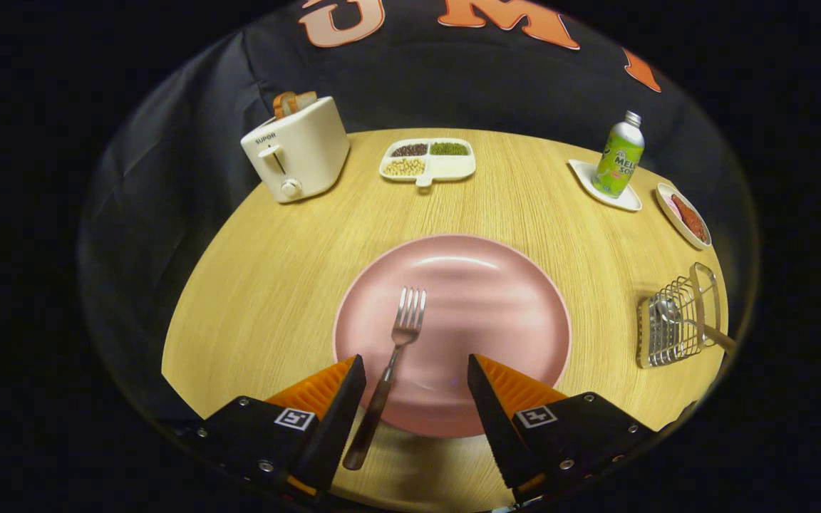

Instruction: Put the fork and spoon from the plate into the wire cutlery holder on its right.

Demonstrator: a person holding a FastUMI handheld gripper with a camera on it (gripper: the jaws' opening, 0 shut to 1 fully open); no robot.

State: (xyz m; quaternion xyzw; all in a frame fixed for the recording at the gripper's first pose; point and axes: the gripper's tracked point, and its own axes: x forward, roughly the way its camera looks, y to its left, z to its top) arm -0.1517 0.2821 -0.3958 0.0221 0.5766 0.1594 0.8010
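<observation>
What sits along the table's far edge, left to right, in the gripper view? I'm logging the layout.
Toaster → divided dish of beans → soda bottle on its white saucer → small dish of red food. The gripper is open over the fork.

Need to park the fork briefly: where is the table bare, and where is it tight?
Bare wood lies between the toaster and the pink plate, and between the plate and the divided dish. A narrower strip separates the plate from the wire holder. It is crowded by the bottle and small dish. The open tongs flank the fork.
</observation>
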